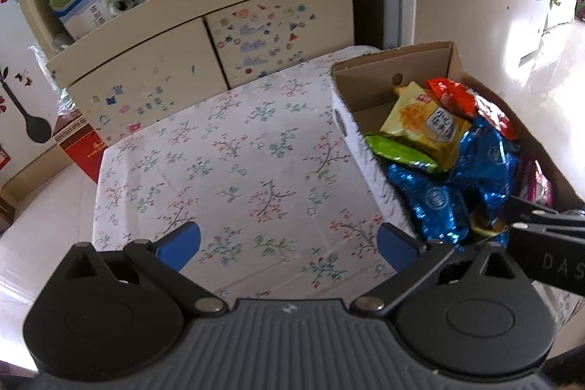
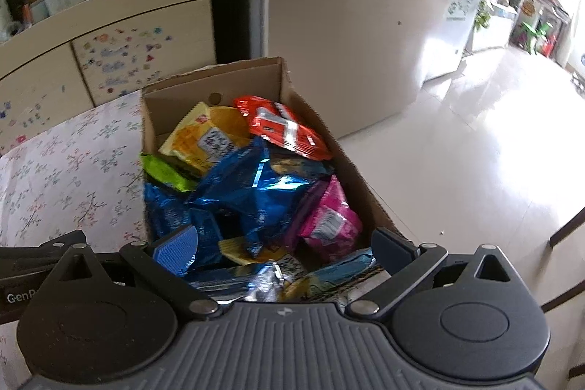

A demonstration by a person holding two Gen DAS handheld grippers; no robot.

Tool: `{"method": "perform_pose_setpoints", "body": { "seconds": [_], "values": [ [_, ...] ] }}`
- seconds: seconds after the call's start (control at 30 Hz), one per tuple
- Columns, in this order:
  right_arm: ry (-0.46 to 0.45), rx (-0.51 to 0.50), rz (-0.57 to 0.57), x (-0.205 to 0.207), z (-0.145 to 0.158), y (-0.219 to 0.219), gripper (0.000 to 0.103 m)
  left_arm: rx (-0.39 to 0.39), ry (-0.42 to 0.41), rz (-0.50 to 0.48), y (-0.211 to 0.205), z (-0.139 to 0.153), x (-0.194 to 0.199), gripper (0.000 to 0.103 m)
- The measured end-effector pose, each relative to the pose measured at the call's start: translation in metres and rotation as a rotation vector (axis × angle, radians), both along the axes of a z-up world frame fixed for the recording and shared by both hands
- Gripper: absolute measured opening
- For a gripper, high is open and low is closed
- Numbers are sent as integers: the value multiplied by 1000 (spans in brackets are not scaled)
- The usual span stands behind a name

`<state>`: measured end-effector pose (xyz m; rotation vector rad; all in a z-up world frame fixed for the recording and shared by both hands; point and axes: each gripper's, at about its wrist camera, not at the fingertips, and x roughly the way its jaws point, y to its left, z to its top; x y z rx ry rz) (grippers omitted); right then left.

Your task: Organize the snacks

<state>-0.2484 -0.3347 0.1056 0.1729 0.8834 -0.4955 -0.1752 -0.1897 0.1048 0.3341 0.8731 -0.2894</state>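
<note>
A cardboard box [image 1: 387, 70] [image 2: 204, 79] stands on the right part of a table with a floral cloth [image 1: 234, 163]. It holds several snack bags: a yellow bag [image 1: 424, 123] [image 2: 197, 137], a red bag [image 1: 457, 95] [image 2: 285, 128], a green bag [image 1: 398, 152] [image 2: 164, 170], blue foil bags [image 1: 457, 185] [image 2: 252, 192] and a pink bag [image 2: 329, 222]. My left gripper [image 1: 289, 245] hovers open over the bare cloth, left of the box, holding nothing. My right gripper [image 2: 285, 249] is open above the box's near end, over the bags, with nothing between its fingers.
A cream cabinet [image 1: 175, 61] with stickered doors and a cluttered shelf stands behind the table. A red carton [image 1: 84, 148] sits on the floor at the table's far left. A pale appliance [image 2: 351, 24] stands past the box. Glossy floor [image 2: 475, 152] spreads to the right.
</note>
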Motion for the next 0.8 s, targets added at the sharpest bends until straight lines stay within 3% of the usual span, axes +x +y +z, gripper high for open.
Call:
{"method": "perform_pose_setpoints", "body": {
  "seconds": [0.8],
  "values": [
    [17,66,221,34,-16,84,103,36,45,95,102,-15,12,102]
  ]
}}
